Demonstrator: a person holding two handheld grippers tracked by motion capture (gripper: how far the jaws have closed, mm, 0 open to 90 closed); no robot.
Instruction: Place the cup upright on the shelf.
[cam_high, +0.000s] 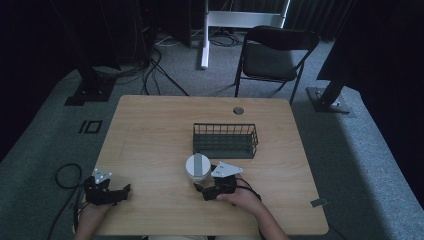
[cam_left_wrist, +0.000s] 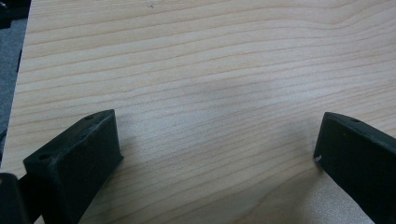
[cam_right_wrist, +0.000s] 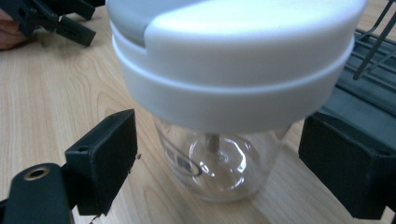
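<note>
A clear plastic jar with a white and grey lid stands upright on the wooden table, just in front of a dark wire basket. My right gripper is open, one jaw on each side of the jar's body and neither touching it. A thin metal stem shows inside the jar. At the table's near left corner my left gripper rests open over bare wood, with nothing between its fingers.
The wire basket is close behind the jar on the right. A cable hole sits at the table's far edge. A folding chair and floor cables lie beyond the table.
</note>
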